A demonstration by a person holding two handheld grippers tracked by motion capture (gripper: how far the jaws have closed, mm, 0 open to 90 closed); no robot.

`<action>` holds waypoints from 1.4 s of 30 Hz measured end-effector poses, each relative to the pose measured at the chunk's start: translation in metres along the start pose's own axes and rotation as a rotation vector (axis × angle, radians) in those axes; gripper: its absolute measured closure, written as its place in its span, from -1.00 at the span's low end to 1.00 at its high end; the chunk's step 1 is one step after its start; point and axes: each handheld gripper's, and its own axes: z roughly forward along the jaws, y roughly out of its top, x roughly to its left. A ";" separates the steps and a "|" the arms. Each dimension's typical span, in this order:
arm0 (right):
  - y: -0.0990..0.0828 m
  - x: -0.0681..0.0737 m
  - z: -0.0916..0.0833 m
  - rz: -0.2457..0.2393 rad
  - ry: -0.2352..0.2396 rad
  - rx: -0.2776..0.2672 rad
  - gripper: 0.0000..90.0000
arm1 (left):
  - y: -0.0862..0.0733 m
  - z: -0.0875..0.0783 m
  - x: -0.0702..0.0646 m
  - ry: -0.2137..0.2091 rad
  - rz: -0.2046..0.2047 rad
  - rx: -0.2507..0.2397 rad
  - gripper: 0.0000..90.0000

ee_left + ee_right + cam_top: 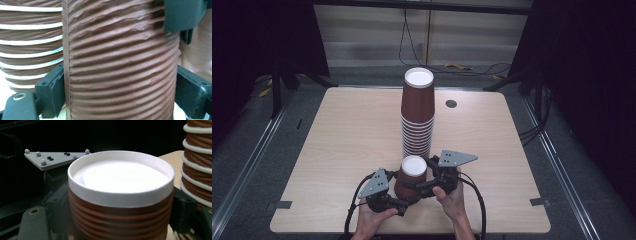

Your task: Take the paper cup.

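1. Ribbed brown paper cup point(411, 176), upside down with its white bottom facing up, stands on the near middle of the table point(342, 145), just in front of the stack of cups point(417, 112); whether it touches the stack cannot be told.
2. Its corrugated wall point(120, 65) is creased in places in the left gripper view, and a seam runs down it.
3. Left hand-held gripper point(404, 200) has a jaw on each side of the cup's lower wall; both pads point(53, 93) lie against the ribs, so it grasps the cup.
4. Right hand-held gripper point(419, 186) straddles the same cup higher up, near the white rim point(120, 195); its jaws sit close against the wall on both sides, clenched on the cup as far as the right gripper view shows.
5. Both hands point(452, 200) come in from the near edge of the table, each with a cable point(479, 205) trailing back.
6. Grey three-cornered plates point(455, 158) top both hand-held grippers.
7. Behind, the stack of cups is likewise inverted, brown with white rims showing in rings, the topmost cup's white bottom up.
8. A small round grommet point(451, 104) sits in the table to the right of the stack, well apart from it.
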 end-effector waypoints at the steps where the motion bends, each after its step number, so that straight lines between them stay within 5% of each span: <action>1: 0.000 0.000 0.000 -0.002 0.001 -0.006 -0.57 | 0.000 0.000 0.000 0.003 0.003 0.007 -0.73; 5: 0.001 0.000 0.003 0.000 0.001 -0.004 -0.70 | 0.001 0.000 0.001 -0.002 0.017 0.032 -0.73; 31: -0.002 -0.003 -0.016 0.000 -0.016 0.015 -0.71 | 0.004 -0.023 0.011 0.065 0.028 0.101 -0.71; 36: -0.004 -0.004 -0.020 -0.006 -0.014 0.040 -0.71 | 0.006 -0.025 0.014 0.043 0.028 0.105 -0.71; 42: -0.005 -0.006 -0.023 -0.016 -0.012 0.079 -0.70 | 0.008 -0.026 0.013 0.066 0.071 0.174 -0.70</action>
